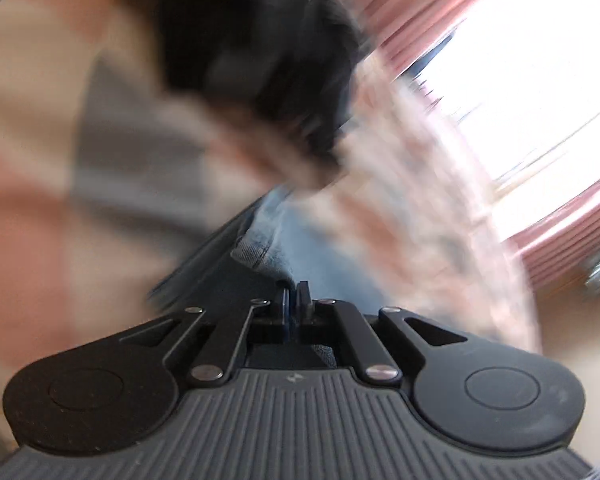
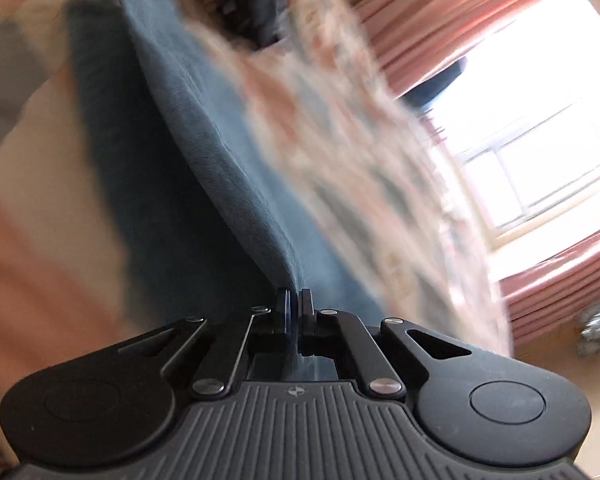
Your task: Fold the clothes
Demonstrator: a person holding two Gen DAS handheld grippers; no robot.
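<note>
A blue denim garment rises from my left gripper, whose fingers are shut on its hemmed edge. In the right wrist view the same blue garment stretches up and to the left as a long taut band. My right gripper is shut on its lower end. Both views are heavily motion-blurred. A dark blurred shape sits above the cloth in the left wrist view; I cannot tell what it is.
A checked cover in pink, beige and grey fills the left. A floral patterned fabric runs diagonally on the right. Pink curtains frame a bright window.
</note>
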